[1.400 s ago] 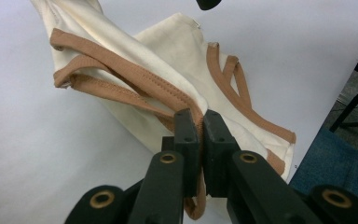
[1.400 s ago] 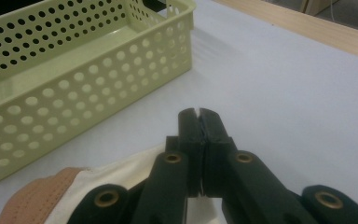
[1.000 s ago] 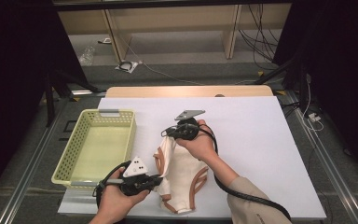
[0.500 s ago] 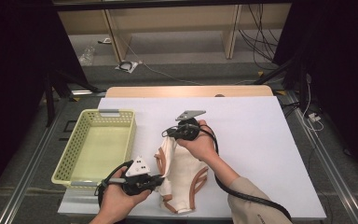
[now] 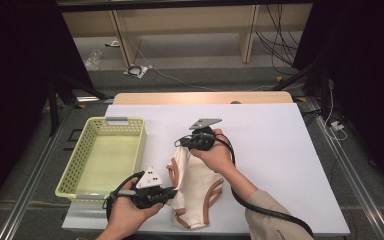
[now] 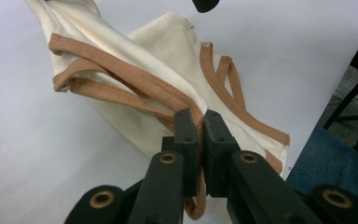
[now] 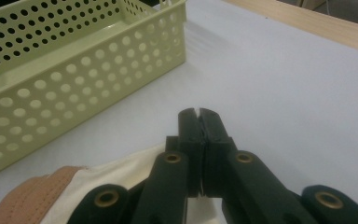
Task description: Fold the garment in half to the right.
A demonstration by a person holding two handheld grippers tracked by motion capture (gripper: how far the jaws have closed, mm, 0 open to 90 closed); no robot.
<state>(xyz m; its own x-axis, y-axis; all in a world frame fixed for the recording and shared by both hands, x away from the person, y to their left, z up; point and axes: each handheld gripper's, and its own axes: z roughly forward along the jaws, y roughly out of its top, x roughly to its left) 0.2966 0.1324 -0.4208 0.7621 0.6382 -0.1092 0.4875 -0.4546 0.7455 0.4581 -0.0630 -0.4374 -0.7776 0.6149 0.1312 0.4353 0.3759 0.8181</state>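
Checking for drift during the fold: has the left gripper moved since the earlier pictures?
No. The left gripper sits at the same spot beside the basket's near right corner, clamped on the garment's brown trim.

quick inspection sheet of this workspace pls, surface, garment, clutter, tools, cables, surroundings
surface: white table top, wooden strip along its far edge.
job's things: cream garment with tan trim lies crumpled near the front edge, partly lifted at two points.
clutter: yellow-green perforated basket at the left, with nothing seen inside it.
grippers: left tool shut on the tan trim; right tool shut on a cream edge of the garment.
cables: a black cable trails from the right tool along the sleeve; loose cables on the floor beyond the table.
surroundings: wooden shelf legs behind, black drapes at both sides.
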